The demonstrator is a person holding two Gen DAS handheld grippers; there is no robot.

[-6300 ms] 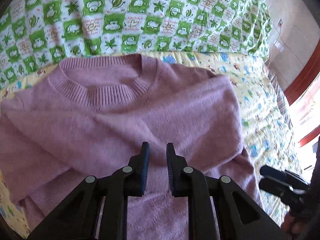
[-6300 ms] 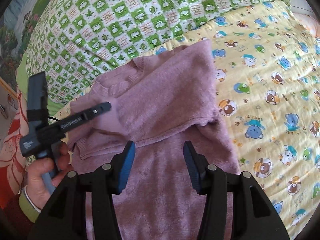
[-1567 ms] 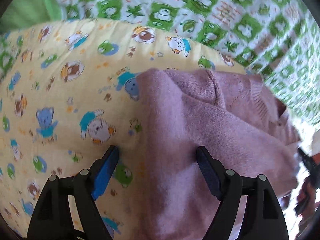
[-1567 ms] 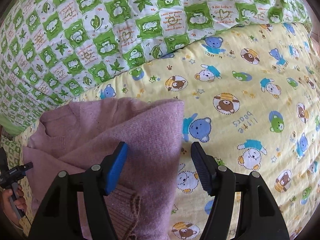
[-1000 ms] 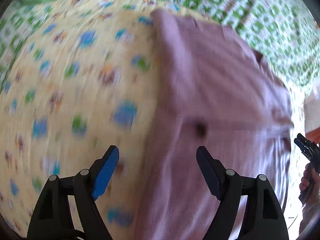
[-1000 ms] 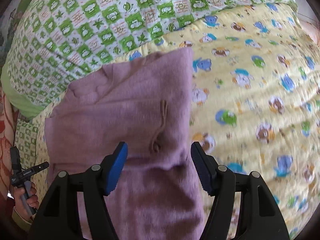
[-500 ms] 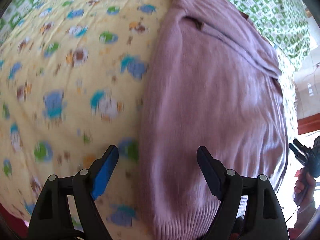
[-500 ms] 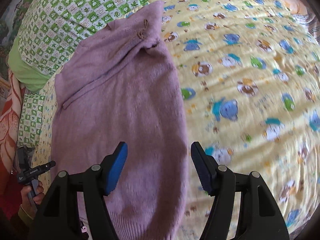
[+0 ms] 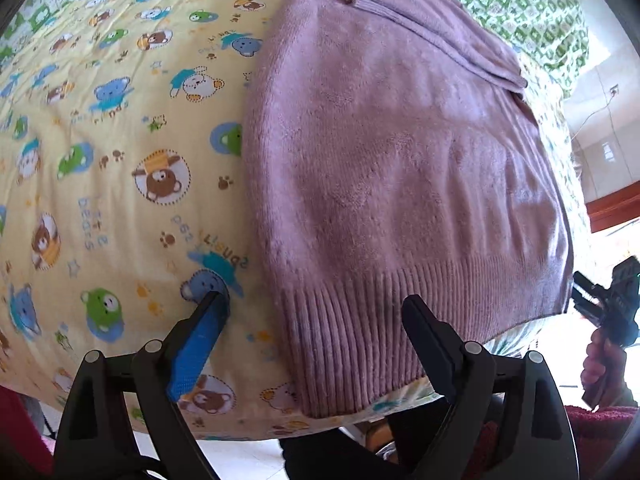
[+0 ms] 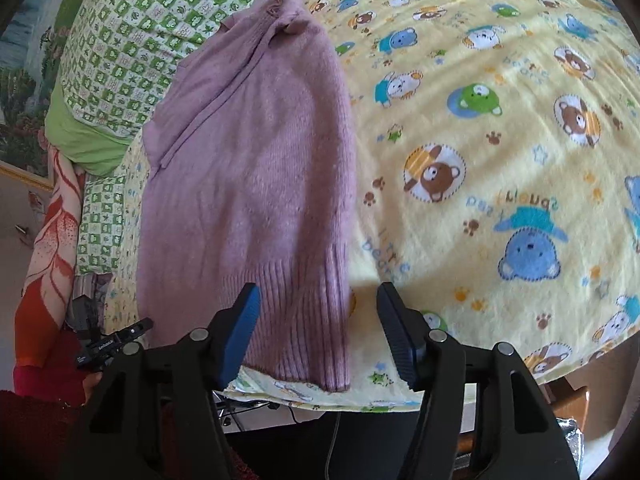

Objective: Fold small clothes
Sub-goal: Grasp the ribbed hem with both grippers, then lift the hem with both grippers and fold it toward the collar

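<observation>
Two grippers, left (image 9: 316, 320) and right (image 10: 318, 312), jaws wide apart, holding nothing. Sweater (image 9: 400, 160) lies sleeves-in on the bed (image 9: 100, 160), hem at lower centre. Step judged: bottom-up fold. Next: each gripper clamps a hem corner, then lifts toward collar.

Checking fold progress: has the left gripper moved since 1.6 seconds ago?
Yes. The left gripper has pulled back from the sweater's shoulder, near the green quilt, to its ribbed hem at the bed's edge.
</observation>
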